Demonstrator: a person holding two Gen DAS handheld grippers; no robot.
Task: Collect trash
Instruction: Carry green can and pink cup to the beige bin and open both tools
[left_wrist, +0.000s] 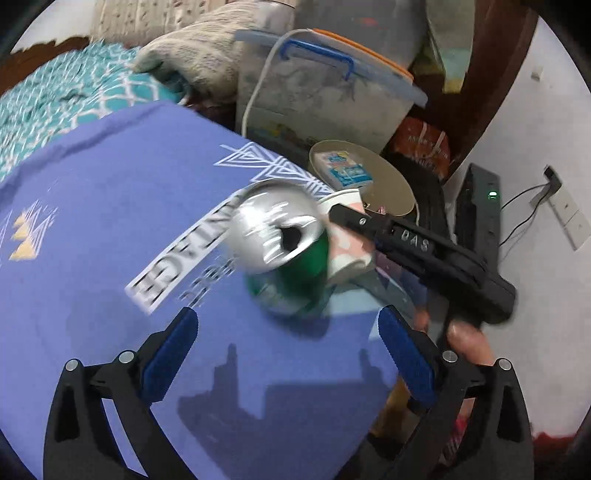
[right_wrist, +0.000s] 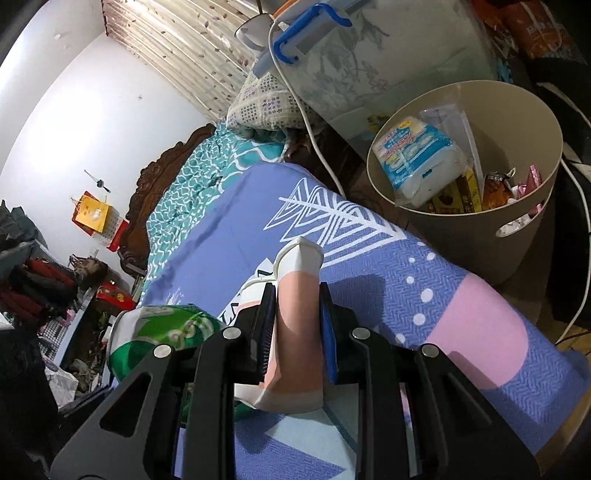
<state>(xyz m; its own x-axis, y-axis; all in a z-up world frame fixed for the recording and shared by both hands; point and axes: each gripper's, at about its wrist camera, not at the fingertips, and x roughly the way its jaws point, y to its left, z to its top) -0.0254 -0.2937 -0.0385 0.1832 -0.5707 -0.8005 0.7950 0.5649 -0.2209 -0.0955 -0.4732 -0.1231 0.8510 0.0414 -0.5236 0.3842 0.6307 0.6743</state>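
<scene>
Your left gripper (left_wrist: 288, 332) stands with its blue pads spread wide and nothing pressed between them; the green-and-silver can (left_wrist: 280, 243) lies blurred just ahead of the tips, over the purple bedspread (left_wrist: 110, 221), and neither pad touches it. Whether the can rests on the cloth or is off it you cannot tell from the blur. Your right gripper (right_wrist: 297, 325) is clamped on a paper cup (right_wrist: 297, 295), pink and white, which is squeezed flat between the pads with its rim pointing away from you. In the left wrist view that same cup sits just beside the can, at the tip of the black right gripper, and part of your hand (left_wrist: 465, 339) shows at its grip. In the right wrist view the can lies low on the left, close to the cup. The beige bin (right_wrist: 480, 229) stands beside the bed, past the bedspread's edge, already holding a blue-and-white packet (right_wrist: 417, 158) and other wrappers. Behind it stands a clear storage box (right_wrist: 388, 62) with a blue handle.
</scene>
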